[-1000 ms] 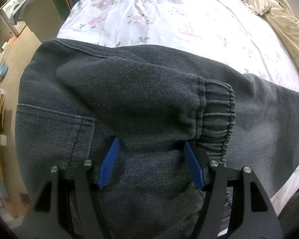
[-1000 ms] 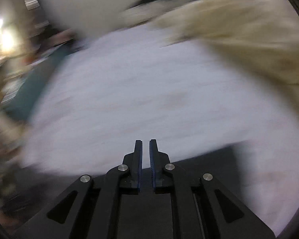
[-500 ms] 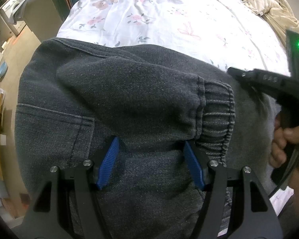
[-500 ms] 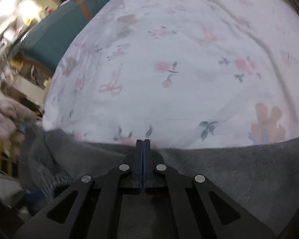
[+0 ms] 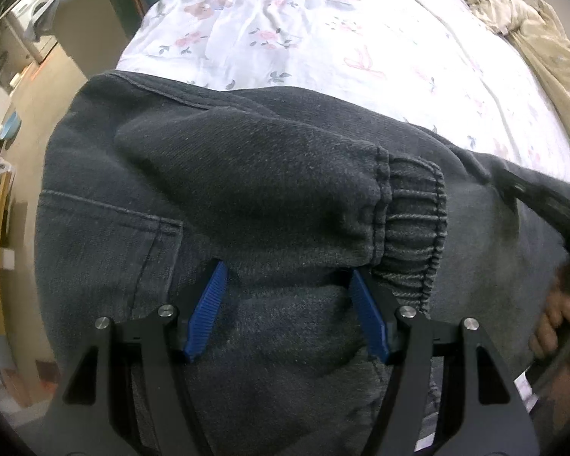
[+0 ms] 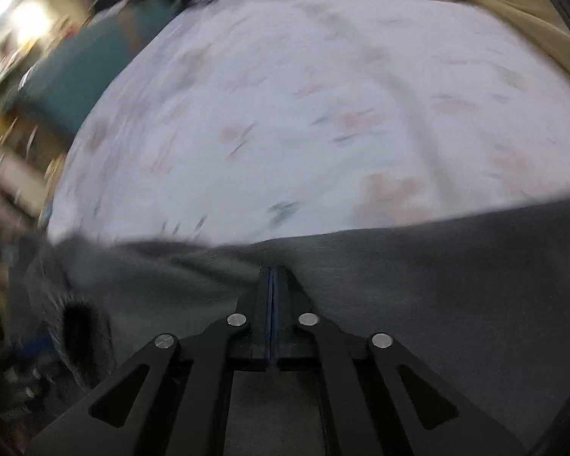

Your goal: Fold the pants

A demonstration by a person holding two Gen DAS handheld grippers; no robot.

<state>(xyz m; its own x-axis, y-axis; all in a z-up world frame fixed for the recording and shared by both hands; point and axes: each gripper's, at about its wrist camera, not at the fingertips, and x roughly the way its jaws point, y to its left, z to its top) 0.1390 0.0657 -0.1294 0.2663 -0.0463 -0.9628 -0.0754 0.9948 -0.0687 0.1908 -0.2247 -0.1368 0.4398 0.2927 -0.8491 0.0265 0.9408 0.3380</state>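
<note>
The dark grey pants point(image 5: 269, 205) lie across the near edge of the bed point(image 5: 323, 38), one leg already doubled back so its elastic cuff point(image 5: 414, 224) sits on top of the seat. The left hand-held gripper point(image 5: 288, 304) holds its place over that folded leg, jaws spread wide with cloth between the blue pads but not pinched. The right hand-held gripper point(image 6: 271, 277) — absent from the left view a second ago — has come down onto the pants' right part, its jaws together and empty, having just parted a hair. Judged from this, it is pressing or smoothing cloth ahead of the next fold.
</note>
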